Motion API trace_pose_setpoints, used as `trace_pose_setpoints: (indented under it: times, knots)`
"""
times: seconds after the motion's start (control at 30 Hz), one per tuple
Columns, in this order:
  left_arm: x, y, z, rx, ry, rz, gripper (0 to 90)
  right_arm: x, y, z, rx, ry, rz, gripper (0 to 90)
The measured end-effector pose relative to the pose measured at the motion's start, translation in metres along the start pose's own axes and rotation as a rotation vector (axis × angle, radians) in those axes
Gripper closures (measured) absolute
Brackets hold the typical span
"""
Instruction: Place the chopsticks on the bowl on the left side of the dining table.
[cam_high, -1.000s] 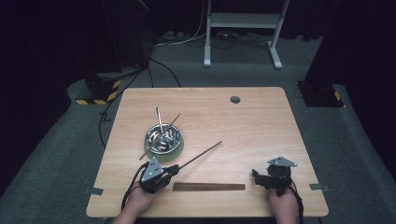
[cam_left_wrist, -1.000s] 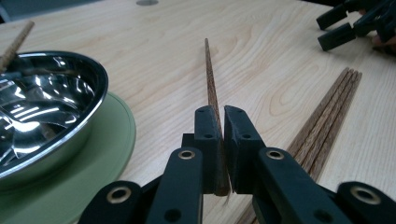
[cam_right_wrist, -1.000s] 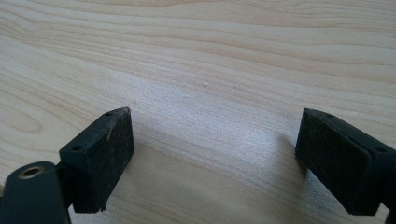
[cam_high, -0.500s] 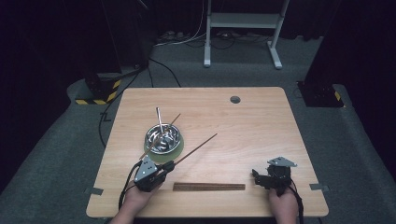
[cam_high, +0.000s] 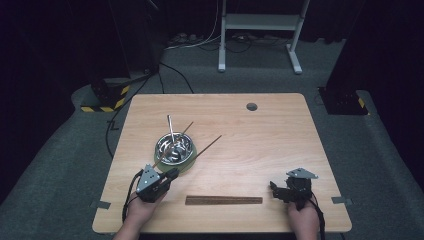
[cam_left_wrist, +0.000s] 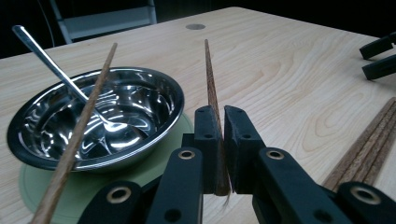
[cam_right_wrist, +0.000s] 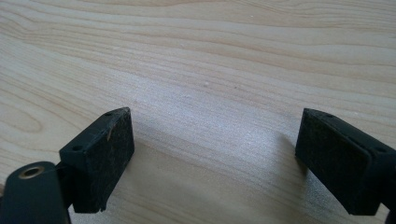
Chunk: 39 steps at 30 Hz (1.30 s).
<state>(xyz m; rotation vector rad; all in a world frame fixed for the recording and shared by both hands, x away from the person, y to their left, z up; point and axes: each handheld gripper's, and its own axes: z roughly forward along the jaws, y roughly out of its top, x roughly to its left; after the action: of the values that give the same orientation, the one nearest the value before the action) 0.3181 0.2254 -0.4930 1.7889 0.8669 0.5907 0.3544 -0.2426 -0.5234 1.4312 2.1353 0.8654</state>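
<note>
1. The worktop (cam_high: 280, 145) is pale wood with wavy grain.
2. The bowl (cam_left_wrist: 135, 100) is shiny silver steel, on a light green mat (cam_left_wrist: 32, 184).
3. The held chopstick (cam_left_wrist: 211, 79) is reddish brown; the leaning chopstick (cam_left_wrist: 81, 126) is lighter brown.
4. The spoon (cam_left_wrist: 46, 60) is silver.
5. The chopstick bundle (cam_high: 223, 200) is dark brown.
6. The left gripper (cam_left_wrist: 219, 140) is black, as is the right gripper (cam_right_wrist: 212, 158).

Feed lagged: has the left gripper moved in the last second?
Yes. The left gripper, shut on a chopstick, has shifted left, toward the bowl.
</note>
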Motion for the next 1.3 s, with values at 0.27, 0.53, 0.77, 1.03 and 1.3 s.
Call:
trace_pose_setpoints:
  times: [0.27,0.53,0.77,1.03,1.3]
  knots:
    - [0.007,-0.002,-0.002,0.001,0.029,-0.012,83.7,0.000,0.000,0.000,-0.002,0.002,-0.003,11.3]
    - [0.016,-0.003,-0.006,-0.007,0.065,-0.028,83.7,0.000,0.000,0.000,-0.002,0.002,-0.002,11.3]
    - [0.023,-0.005,-0.009,-0.013,0.116,-0.044,83.7,0.000,0.000,0.000,-0.002,0.002,-0.002,11.3]
    - [0.030,-0.007,-0.012,-0.016,0.147,-0.058,83.7,0.000,0.000,0.000,-0.002,0.002,-0.002,11.3]
    - [0.033,-0.008,-0.013,-0.018,0.182,-0.057,83.7,0.000,0.000,0.000,-0.002,0.002,-0.003,11.3]
